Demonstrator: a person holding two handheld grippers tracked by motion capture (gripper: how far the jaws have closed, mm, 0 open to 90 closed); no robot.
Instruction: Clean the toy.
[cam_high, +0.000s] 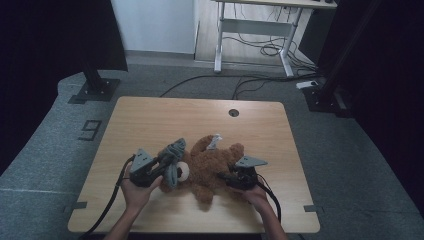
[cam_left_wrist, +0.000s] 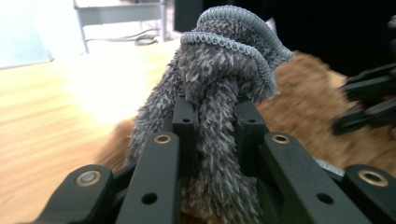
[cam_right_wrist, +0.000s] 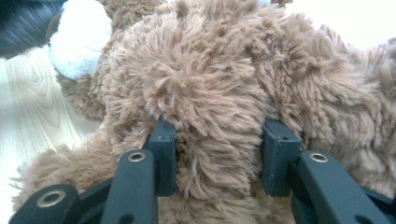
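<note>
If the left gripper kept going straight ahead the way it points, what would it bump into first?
Probably the fluffy brown teddy bear: the left gripper, shut on a grey fuzzy cloth, points at it, though depth is unclear.

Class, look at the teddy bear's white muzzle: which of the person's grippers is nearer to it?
Left. The left gripper, clamped on the grey cloth, sits right beside the white muzzle. The right gripper grips the teddy bear farther along its body.

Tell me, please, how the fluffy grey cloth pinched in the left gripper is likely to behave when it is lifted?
The fluffy grey cloth probably hangs floppy: it already bunches and folds above the left gripper. Its shaggy pile likely resists slipping. It seems light, draping over the brown plush teddy bear without flattening it.
</note>
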